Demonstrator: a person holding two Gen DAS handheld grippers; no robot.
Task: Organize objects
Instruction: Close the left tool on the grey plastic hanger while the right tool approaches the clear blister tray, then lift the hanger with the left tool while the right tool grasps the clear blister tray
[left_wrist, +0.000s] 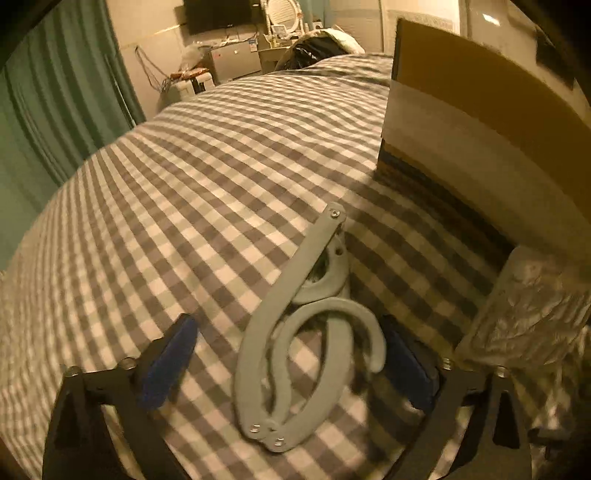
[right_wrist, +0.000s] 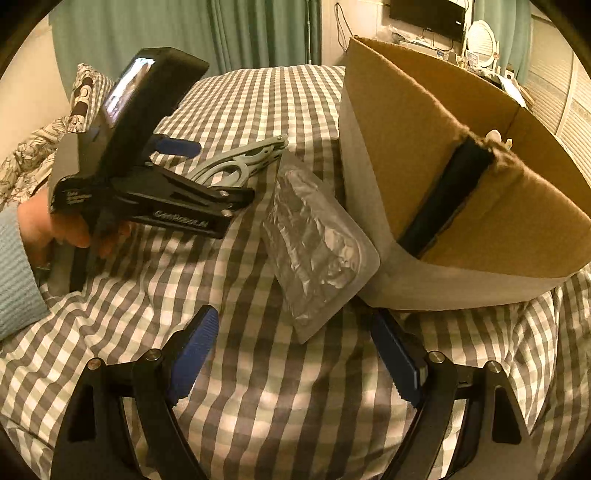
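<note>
A grey folding hanger (left_wrist: 303, 339) lies on the checked bedspread between the blue pads of my left gripper (left_wrist: 291, 358), which is open around it without touching. It also shows in the right wrist view (right_wrist: 240, 162), with the left gripper (right_wrist: 192, 162) over it. A clear plastic packet (right_wrist: 317, 243) lies beside the open cardboard box (right_wrist: 461, 177), just ahead of my right gripper (right_wrist: 295, 358), which is open and empty. The packet (left_wrist: 528, 314) and the box (left_wrist: 480, 122) sit to the right in the left wrist view.
The checked bedspread (left_wrist: 184, 184) covers the bed. A floral pillow (right_wrist: 40, 147) lies at far left. Green curtains (left_wrist: 55, 110) hang beyond the bed. A TV (left_wrist: 218, 14) and dresser stand at the far wall.
</note>
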